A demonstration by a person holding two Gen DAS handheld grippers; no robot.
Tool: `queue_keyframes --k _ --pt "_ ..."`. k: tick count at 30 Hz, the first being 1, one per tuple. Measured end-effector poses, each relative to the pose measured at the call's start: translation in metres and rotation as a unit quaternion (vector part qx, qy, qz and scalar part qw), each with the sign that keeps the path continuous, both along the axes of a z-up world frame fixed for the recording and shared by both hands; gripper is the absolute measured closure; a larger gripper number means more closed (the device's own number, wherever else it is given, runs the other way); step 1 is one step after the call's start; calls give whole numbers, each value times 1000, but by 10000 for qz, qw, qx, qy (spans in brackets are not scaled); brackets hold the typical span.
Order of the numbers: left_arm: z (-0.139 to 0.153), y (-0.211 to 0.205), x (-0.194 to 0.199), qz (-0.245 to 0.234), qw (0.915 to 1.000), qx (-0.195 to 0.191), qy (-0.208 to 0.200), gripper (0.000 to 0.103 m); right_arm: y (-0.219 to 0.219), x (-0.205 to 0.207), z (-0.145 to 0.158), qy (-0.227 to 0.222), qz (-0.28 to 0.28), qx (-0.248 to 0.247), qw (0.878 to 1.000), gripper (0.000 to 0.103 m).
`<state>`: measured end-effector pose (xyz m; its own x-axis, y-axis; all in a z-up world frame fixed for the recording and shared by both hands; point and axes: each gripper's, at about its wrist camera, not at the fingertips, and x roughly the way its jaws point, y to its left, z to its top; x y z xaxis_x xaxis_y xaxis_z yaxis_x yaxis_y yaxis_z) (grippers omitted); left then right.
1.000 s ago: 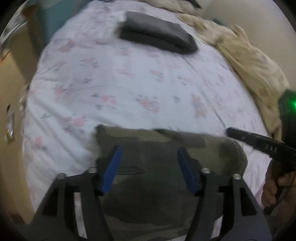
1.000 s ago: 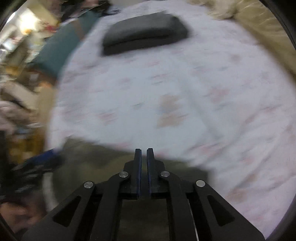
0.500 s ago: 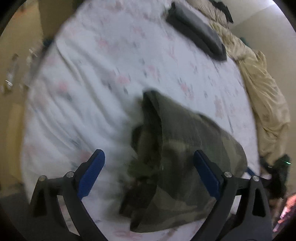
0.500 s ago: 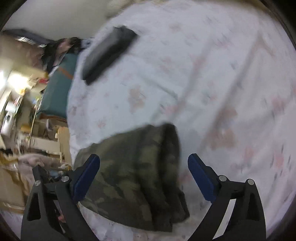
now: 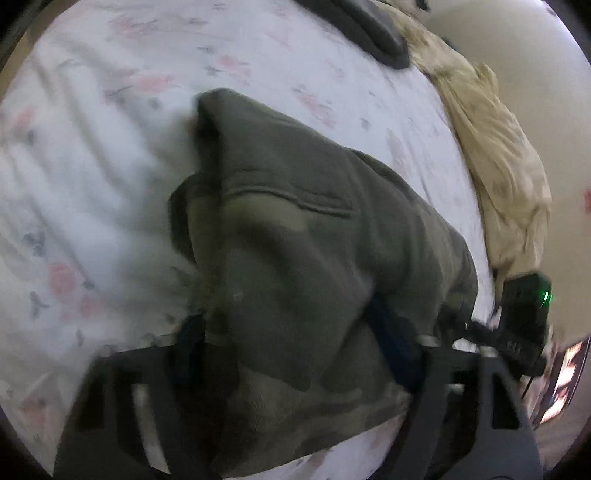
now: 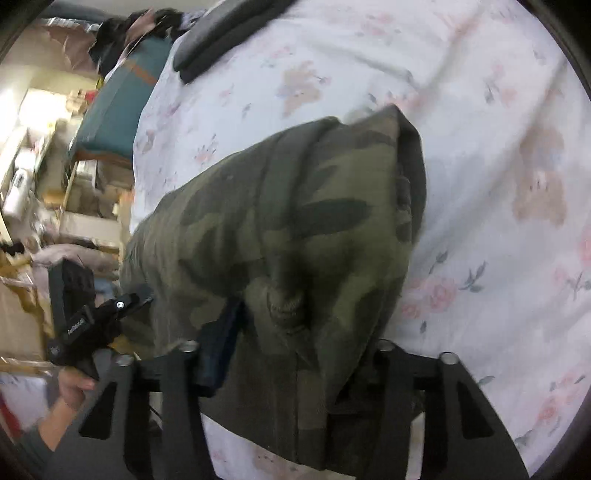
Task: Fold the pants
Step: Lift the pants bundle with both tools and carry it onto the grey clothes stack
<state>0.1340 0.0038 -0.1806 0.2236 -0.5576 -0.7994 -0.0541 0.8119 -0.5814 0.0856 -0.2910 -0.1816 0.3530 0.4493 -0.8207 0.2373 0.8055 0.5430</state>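
The pants (image 5: pixel 303 266) lie bunched on the bed (image 5: pixel 110 155), near its close edge — a folded garment (image 5: pixel 373 29) sits far behind, a blanket (image 5: pixel 495 147) along the right side.

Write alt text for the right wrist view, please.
A folded bundle of camouflage pants lies on a floral bedsheet, straddled by the right tool, whose fingers stand wide apart. A dark folded garment rests farther off.

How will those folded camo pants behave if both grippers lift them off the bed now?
The camo pants look like thick, soft fleece, so they will probably sag and drape between the left gripper and right gripper. The loose folded layers may slip open. They seem bulky, not heavy.
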Motion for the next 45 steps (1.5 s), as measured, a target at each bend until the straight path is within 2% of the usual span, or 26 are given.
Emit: queue_keyframes --k 2,5,7,11,14,18,21,23,28,31,33,34,38,39,40,41,42,43,44,45 --pt "14 -1 -2 -47 9997 12 -255 63 5 0 14 -317 110 -112 9994 78" --pt "59 -4 -10 -112 9952 180 -958 65 13 -7 45 -810 206 -224 9962 81" --pt "91 -3 -18 -92 9909 89 -1343 65 15 -15 66 -1163 182 -177 9929 81" --pt "130 4 -18 70 9847 -14 -1739 65 18 -14 111 -1833 222 -161 9827 82" --pt "149 3 12 265 9844 -64 -1737 65 14 10 135 -2067 297 -266 9776 82" --pt "169 7 57 203 9817 178 -1883 65 9 62 158 -2142 514 -510 9741 82" --pt "181 7 108 274 9783 184 -2048 65 -5 107 174 -2131 564 -667 9731 82" --pt "188 8 157 340 9757 185 -2156 65 -11 142 183 -2174 550 -722 9718 82" --pt "184 7 275 449 9728 150 -2267 65 -30 263 197 -2324 630 -1112 9642 82" --pt "167 7 356 591 9728 98 -2240 65 -42 351 192 -2212 682 -1497 9613 82" --pt "153 7 392 590 9703 257 -2334 65 -48 398 186 -2166 683 -1734 9583 82" --pt "143 8 417 552 9669 381 -2460 65 -51 422 180 -2139 702 -1863 9564 82" --pt "106 6 466 498 9619 726 -2589 62 -61 481 145 -2021 603 -2128 9541 81" --pt "94 3 473 438 9629 856 -2523 60 -62 491 132 -1971 600 -2289 9514 80" --pt "77 2 481 408 9666 996 -2326 55 -64 499 116 -1799 590 -2342 9536 80" --pt "62 3 483 505 9694 1080 -2146 44 -68 506 101 -1600 591 -2322 9576 74" --pt "55 7 482 665 9705 1041 -2072 40 -69 506 95 -1536 586 -2335 9584 64" --pt "52 11 478 802 9699 963 -2087 27 -72 503 94 -1590 513 -2400 9563 56" --pt "50 13 476 800 9684 1098 -2091 15 -75 499 95 -1633 451 -2571 9514 40" --pt "51 16 474 738 9656 1307 -2122 12 -79 497 94 -1616 410 -2722 9477 31"
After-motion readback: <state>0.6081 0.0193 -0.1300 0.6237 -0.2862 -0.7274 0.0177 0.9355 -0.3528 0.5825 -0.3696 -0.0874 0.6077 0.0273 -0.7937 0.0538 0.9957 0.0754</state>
